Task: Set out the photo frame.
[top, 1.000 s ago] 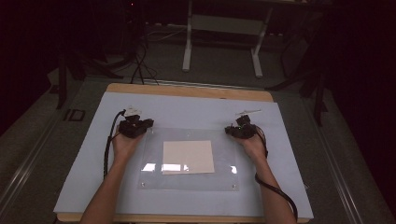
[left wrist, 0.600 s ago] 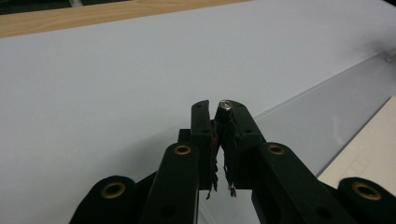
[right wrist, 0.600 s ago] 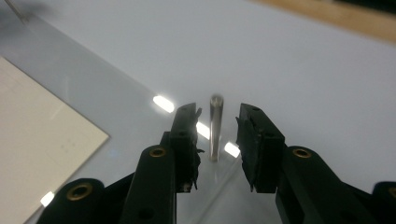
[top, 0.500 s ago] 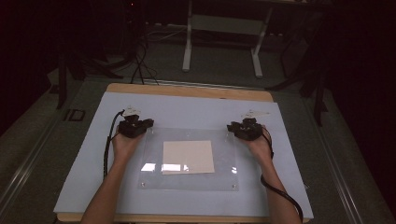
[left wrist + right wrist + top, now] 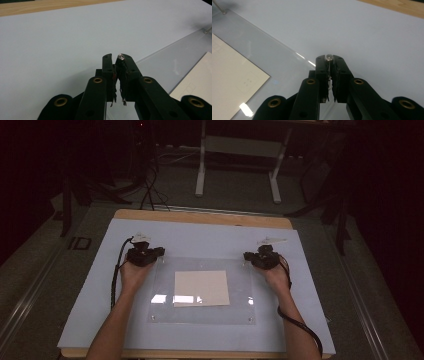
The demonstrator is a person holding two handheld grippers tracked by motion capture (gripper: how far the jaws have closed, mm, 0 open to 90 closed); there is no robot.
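Small screw (image 5: 329, 58) apparently between right gripper (image 5: 329, 61) tips

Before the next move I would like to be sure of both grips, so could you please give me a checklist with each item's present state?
1. Left claw shut: ok.
2. Left stud gripped: cannot tell; it sits at one jaw's tip.
3. Right claw has just been closing and now pinches the right stud: ok.
4. Clear sheet lying flat on the mat: ok.
5. Paper within the sheet's outline: ok.
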